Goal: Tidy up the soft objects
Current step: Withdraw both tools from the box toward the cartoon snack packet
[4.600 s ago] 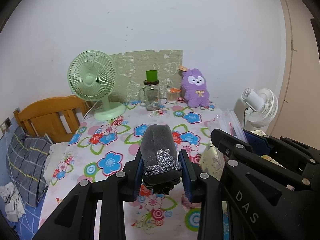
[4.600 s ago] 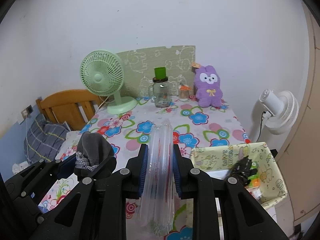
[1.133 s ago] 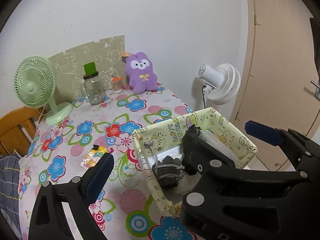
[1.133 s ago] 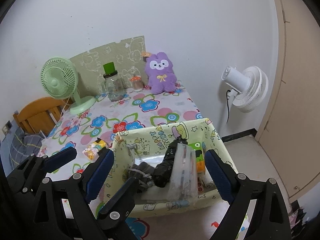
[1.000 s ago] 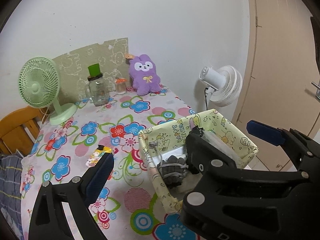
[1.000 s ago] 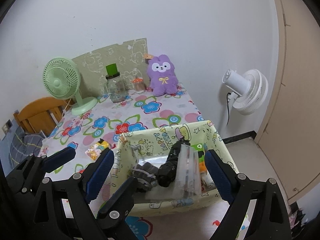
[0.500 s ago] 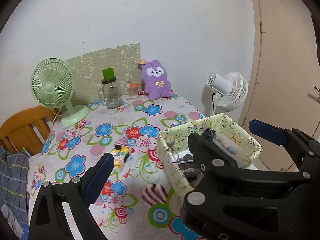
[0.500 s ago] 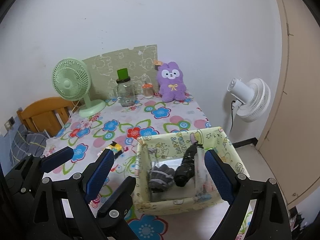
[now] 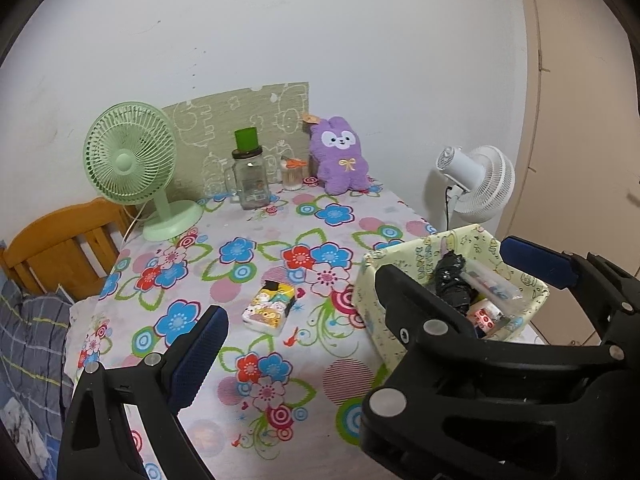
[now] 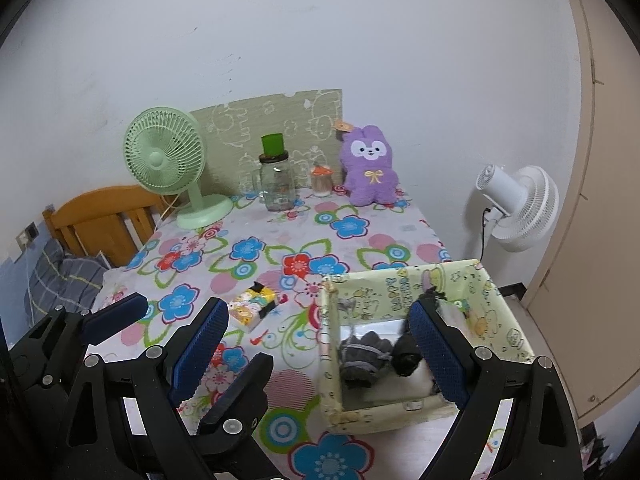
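A yellow-green cartoon-print fabric basket sits at the table's front right. Inside lie a grey sock roll, a black bundle and a clear plastic bag. My right gripper stands open and empty, its right finger in front of the basket. My left gripper is also open and empty, left of the basket; its right finger is hidden behind the right gripper's black finger. A cartoon tissue pack lies mid-table. A purple plush bunny sits against the wall.
At the back of the flowered tablecloth stand a green desk fan, a glass jar with a green lid and a small jar. A white fan is on the floor to the right, a wooden headboard to the left.
Earlier the left gripper held the sock roll and the right held the plastic bag; both now lie in the basket. Over the last second both grippers drew back leftward from the basket, staying open.
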Demonstrator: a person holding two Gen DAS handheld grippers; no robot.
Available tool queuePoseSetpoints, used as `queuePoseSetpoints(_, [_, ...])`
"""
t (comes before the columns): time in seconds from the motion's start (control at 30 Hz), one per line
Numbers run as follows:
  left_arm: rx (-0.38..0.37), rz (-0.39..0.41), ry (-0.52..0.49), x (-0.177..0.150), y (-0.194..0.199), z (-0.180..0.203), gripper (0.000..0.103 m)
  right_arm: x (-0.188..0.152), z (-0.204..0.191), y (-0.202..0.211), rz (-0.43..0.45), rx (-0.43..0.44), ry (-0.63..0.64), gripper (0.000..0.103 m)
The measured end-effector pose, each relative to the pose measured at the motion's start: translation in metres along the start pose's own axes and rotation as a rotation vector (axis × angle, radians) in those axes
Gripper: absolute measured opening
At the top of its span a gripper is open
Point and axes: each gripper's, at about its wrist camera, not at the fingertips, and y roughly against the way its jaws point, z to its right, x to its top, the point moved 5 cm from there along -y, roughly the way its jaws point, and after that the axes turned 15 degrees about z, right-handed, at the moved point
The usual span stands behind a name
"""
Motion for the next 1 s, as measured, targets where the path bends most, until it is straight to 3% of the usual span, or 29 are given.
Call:
queuePoseSetpoints(0.23, [0.019,-0.001,0.017,-0.002,-0.003,-0.024,0.091,0.0,-0.023,-0.012,-0.008,0.026,0.012,0.094])
queuePoseSetpoints(1.0, [0.119,-0.062,0.055,-0.026,-0.041,-0.089,0.091,-0.015,-0.078,-0.078,-0.06,0.105,0.069,0.094])
